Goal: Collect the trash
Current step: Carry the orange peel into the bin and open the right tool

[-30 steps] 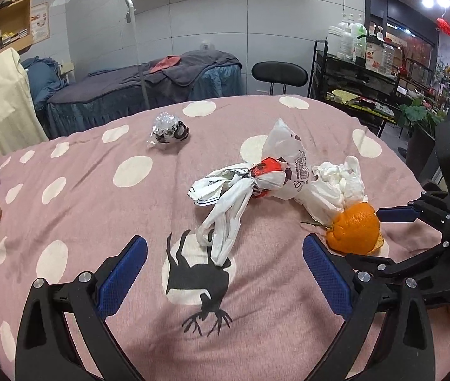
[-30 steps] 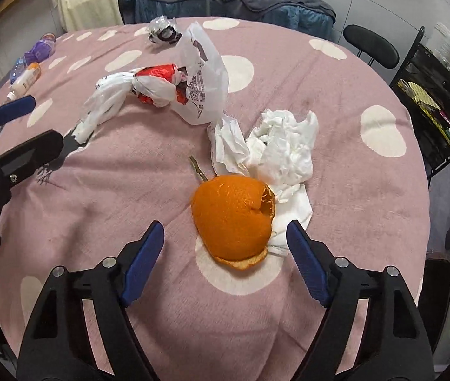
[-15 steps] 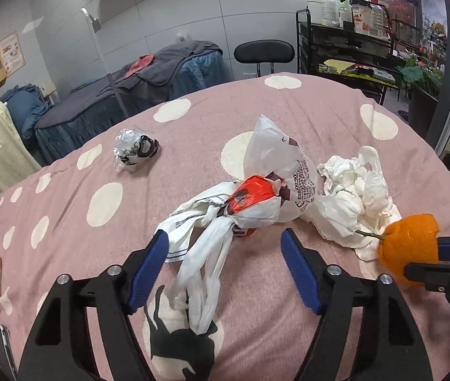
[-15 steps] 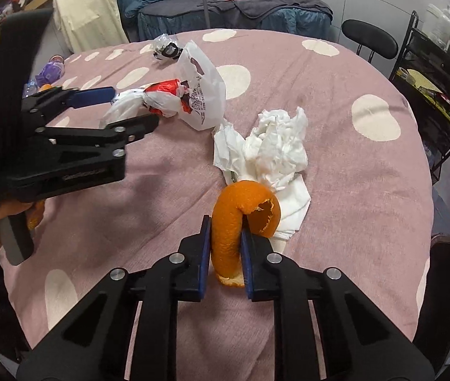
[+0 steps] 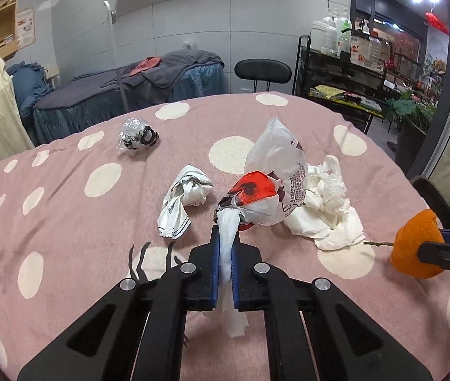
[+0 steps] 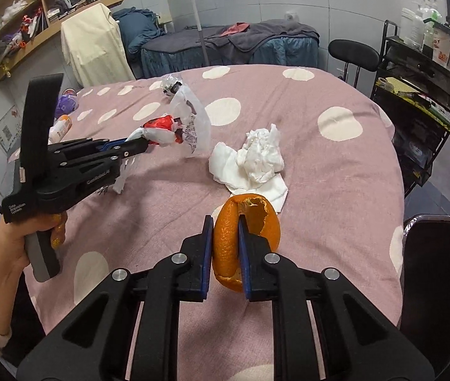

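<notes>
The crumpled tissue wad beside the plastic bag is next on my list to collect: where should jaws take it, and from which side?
Grip the raised crumpled peak of the tissue wad, coming from above. That bunched top stands clear of the tablecloth, while its flat sheets lie flush beneath and would likely slip.

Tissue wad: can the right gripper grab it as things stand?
Probably not yet: the right gripper is shut on the orange peel. The tissue wad lies just beyond, nothing between.
</notes>
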